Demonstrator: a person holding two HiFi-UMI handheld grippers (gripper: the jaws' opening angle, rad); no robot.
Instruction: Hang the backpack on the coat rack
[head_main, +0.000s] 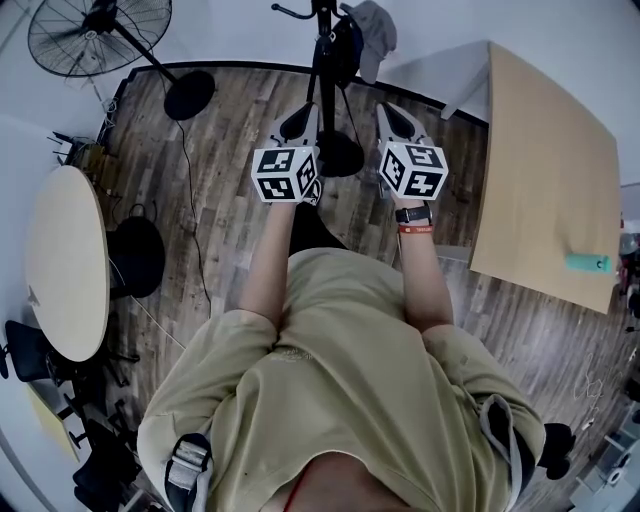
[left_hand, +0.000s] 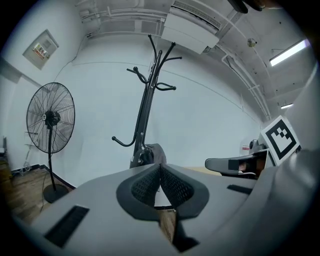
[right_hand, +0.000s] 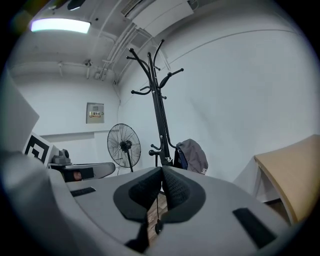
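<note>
Facing the coat rack (head_main: 322, 60) head-on, both grippers point roughly level at its pole, which rises between them in the head view. The backpack (head_main: 372, 35) already hangs on the rack, low on the pole and on its right side, touching it. Its long axis drops straight down from the hook, clear of the floor as far as the right gripper view shows. It lies ahead of both grippers and a little right of centre, so the right gripper (head_main: 388, 108) is the nearer one, and the left gripper (head_main: 303, 110) lines up more with the pole itself. Both are well apart from the bag, with no contact. In the left gripper view the pads are pressed together with nothing between them. In the right gripper view the jaws are also closed and hold no part of the bag. A thin dark thread with a small bob hangs below those pads, and I can't tell what it is. The forearms are stretched forward side by side, marker cubes up and wrists flat. A standing fan (head_main: 100, 35) is off to the left of the rack, a round desk (head_main: 65, 260) is at far left, and a rectangular desk (head_main: 545, 170) is at right. My judgement is that the hang looks done, and any further move only needs clearance from the hooks.
</note>
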